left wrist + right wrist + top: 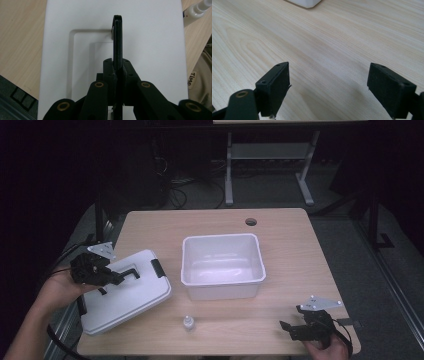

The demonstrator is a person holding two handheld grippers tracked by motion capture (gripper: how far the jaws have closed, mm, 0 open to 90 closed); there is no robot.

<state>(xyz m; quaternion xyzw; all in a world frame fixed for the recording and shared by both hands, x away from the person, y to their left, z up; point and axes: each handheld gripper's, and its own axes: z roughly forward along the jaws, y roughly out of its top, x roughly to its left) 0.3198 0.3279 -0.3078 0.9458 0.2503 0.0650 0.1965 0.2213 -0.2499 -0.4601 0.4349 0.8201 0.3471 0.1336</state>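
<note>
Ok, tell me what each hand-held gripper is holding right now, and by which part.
The left hand-held gripper is shut on the black handle of the white lid. The right hand-held gripper is open over the table and holds nothing.

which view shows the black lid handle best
The left gripper view: the black handle stands close and edge-on, clamped between the left gripper jaws above the white lid. The high view shows it small and partly behind that gripper. The right gripper view looks at the table.
</note>
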